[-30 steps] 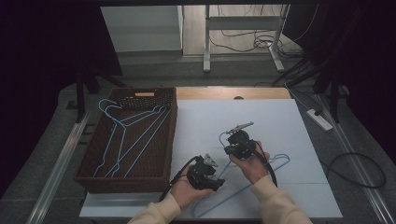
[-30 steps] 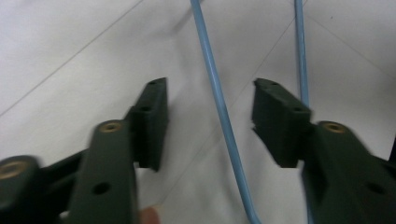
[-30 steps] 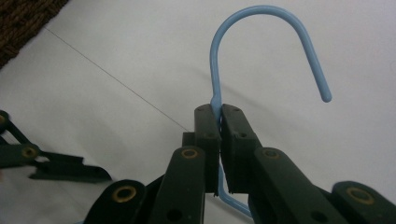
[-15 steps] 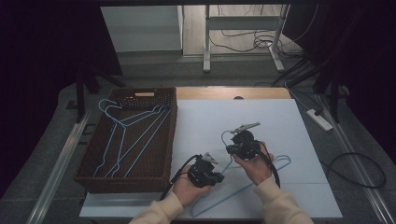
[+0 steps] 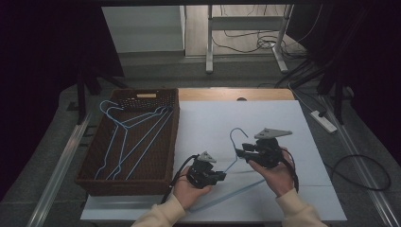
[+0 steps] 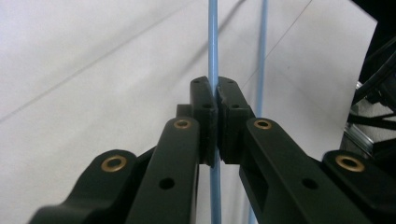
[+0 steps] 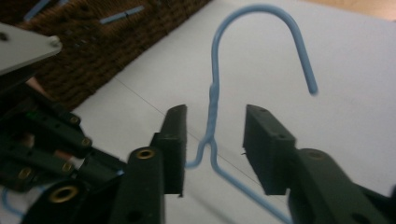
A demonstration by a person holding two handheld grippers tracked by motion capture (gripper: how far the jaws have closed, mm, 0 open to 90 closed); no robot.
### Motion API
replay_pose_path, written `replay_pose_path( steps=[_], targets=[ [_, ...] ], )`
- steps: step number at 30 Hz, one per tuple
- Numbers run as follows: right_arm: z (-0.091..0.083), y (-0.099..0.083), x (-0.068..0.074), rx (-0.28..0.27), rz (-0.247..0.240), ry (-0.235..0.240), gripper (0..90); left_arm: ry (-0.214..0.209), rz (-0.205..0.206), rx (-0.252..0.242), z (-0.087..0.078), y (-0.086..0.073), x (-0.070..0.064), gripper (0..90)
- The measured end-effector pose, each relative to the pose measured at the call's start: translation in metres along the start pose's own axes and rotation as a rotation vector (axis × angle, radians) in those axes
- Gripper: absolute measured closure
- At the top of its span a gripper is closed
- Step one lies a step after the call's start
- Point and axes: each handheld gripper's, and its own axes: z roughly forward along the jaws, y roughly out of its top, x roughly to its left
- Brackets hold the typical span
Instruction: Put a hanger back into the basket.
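Left claw (image 6: 215,100) is pinched tight on one wire arm of the blue hanger (image 5: 235,163); in the left gripper view the wire runs straight through the closed pads. Right claw (image 7: 212,140) is spread, jaws straddling the twisted neck just above the fork, not touching yet.

Hanger sits on the white sheet of the bench (image 5: 283,118), near the front edge, between the two hands, well apart from the wicker basket (image 5: 175,137) at the left edge that holds more blue hangers (image 5: 127,137).

Orientation: hook points toward the far edge, its open end curling toward the right edge. Neck-to-hook axis runs front-to-back; the long bottom bar lies roughly diagonal, from the front-left up toward the right edge. From the high view I can't tell whether the hook end is raised off the sheet.

My read on the step: secure the neck before moving.
- Close the right claw on the twisted section, not the bare hook; the twist should resist spin.
- Keep the left pinch firm so the frame doesn't pivot.
- Lift both ends level; thin wire will flex and swing.
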Motion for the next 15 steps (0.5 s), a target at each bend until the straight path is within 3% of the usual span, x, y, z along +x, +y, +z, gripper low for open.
replay_pose_path(
  steps=[1, 4, 12, 15],
  targets=[
    [-0.011, -0.005, -0.002, -0.037, 0.001, 0.004, 52.9, -0.003, -0.002, -0.011, -0.003, 0.001, -0.001, 86.5],
    [-0.024, -0.016, -0.005, -0.095, 0.007, -0.006, 47.1, -0.004, 0.000, -0.047, -0.016, 0.005, -0.003, 86.4],
    [-0.047, -0.033, -0.014, -0.167, -0.008, -0.005, 38.8, -0.029, -0.017, -0.102, -0.035, 0.011, -0.005, 86.5],
    [-0.056, -0.041, -0.017, -0.187, -0.019, -0.008, 36.7, -0.032, -0.014, -0.129, -0.049, 0.015, -0.007, 86.5]
  ],
)
